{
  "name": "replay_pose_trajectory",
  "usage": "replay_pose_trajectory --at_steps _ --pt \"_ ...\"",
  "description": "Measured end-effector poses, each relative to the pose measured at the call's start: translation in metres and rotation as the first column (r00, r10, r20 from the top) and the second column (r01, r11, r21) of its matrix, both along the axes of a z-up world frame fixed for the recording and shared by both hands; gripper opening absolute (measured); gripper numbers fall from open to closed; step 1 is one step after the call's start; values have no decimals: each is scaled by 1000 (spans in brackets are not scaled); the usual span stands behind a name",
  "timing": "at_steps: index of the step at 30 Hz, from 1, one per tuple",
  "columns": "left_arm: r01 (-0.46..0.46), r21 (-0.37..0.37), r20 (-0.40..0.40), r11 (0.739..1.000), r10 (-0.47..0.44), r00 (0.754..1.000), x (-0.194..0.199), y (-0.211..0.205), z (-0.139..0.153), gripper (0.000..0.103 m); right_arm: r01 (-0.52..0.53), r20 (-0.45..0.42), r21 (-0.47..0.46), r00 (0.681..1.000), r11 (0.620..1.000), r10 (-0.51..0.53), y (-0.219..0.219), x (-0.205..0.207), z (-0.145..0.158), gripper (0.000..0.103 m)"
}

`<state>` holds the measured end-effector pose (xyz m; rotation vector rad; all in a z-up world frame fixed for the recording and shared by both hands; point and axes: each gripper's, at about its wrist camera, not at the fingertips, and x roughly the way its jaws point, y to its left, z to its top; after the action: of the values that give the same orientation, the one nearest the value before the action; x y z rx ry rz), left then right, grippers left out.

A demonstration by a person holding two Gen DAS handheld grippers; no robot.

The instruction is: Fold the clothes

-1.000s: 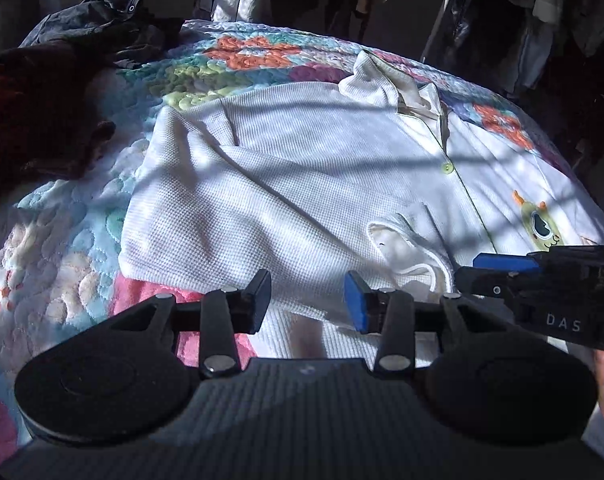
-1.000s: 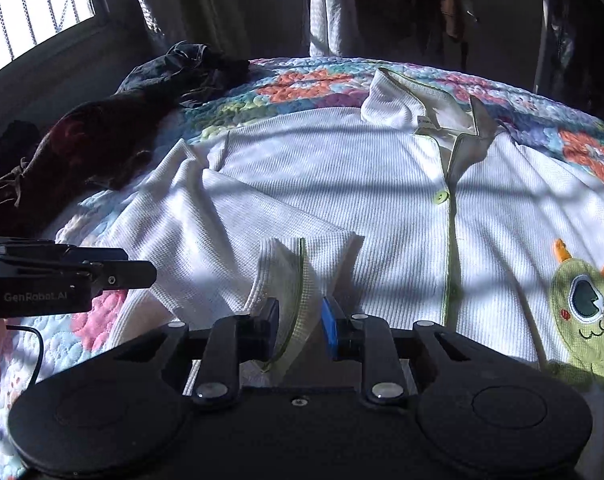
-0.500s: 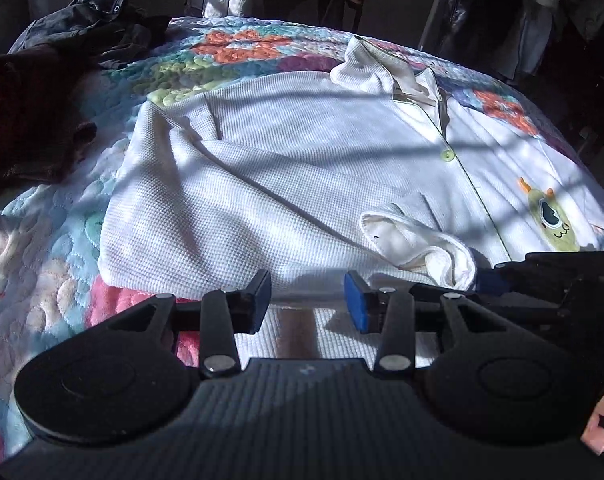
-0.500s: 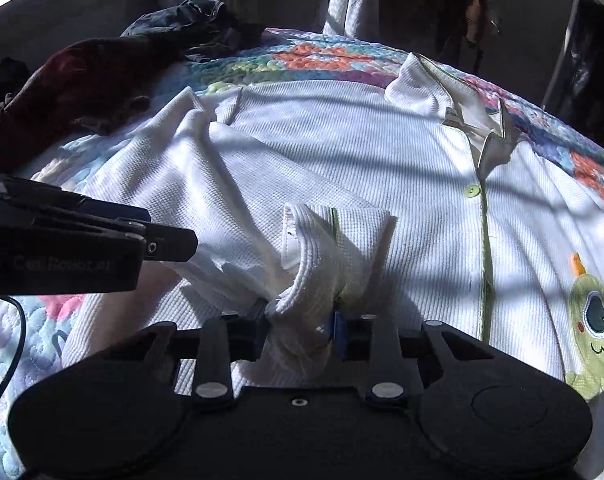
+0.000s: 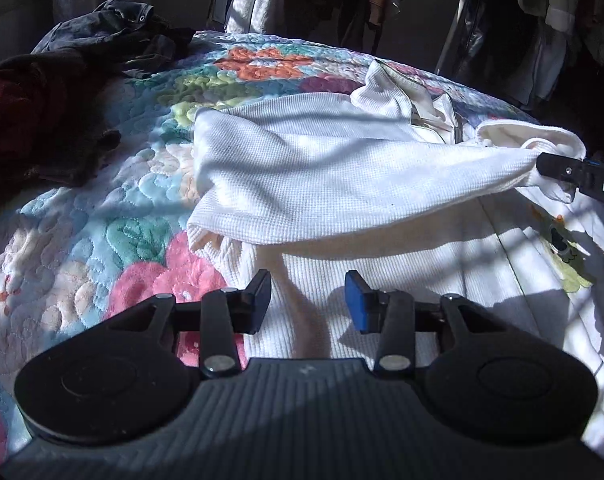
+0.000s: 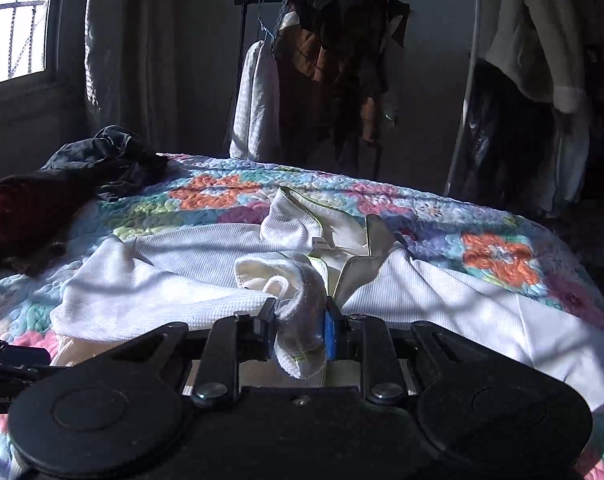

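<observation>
A white waffle-knit pajama shirt [image 5: 342,168] with a green-trimmed collar [image 6: 302,220] and a green monster print [image 5: 566,256] lies face up on the floral quilt [image 5: 102,208]. My right gripper [image 6: 298,332] is shut on the sleeve cuff [image 6: 302,320] and holds it lifted, so the sleeve stretches across the shirt's chest; it shows at the right edge of the left wrist view [image 5: 558,168]. My left gripper [image 5: 308,300] is open and empty, low over the shirt's lower part.
A dark red garment [image 5: 34,120] and a dark blue garment [image 5: 110,36] lie bunched at the quilt's far left. Clothes racks with hanging clothes [image 6: 334,64] stand behind the bed. A window [image 6: 14,20] is at the left.
My right gripper closed on the cuff, lifted it and carried the sleeve rightward across the shirt. My left gripper stayed open near the hem.
</observation>
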<state>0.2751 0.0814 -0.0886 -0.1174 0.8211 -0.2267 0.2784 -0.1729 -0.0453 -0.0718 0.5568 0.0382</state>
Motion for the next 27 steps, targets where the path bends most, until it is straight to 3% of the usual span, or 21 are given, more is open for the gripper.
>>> replay_pose_trajectory --at_steps 7,10,12,15,18,23,26,27 --pt "36 14 0 999 -36 999 6 -6 -5 40 22 -68 225 998 974 -6 -48 10 -26 26" --pt "56 42 -8 998 -56 998 10 -12 -11 41 34 -106 171 994 985 -16 -52 14 -36 26" --pt "70 61 -13 996 -70 997 12 -16 -14 41 44 -175 134 984 990 -20 -57 20 -43 27" --pt "96 34 -7 995 -96 995 20 -21 -14 41 48 -230 133 973 990 -16 -65 20 -50 31" --pt "152 26 -6 988 -152 988 31 -33 -8 41 -27 -235 143 970 989 61 -65 24 -50 42" --pt "246 54 3 968 -247 969 49 -68 -2 41 -171 -219 -24 962 985 162 -40 47 -50 47" --pt "237 63 -4 969 -237 971 65 -82 -12 41 -219 -248 -110 951 970 186 -28 64 -61 43" --pt "221 59 -19 973 -221 975 70 -82 -17 41 -213 -242 -110 953 971 181 -27 67 -62 25"
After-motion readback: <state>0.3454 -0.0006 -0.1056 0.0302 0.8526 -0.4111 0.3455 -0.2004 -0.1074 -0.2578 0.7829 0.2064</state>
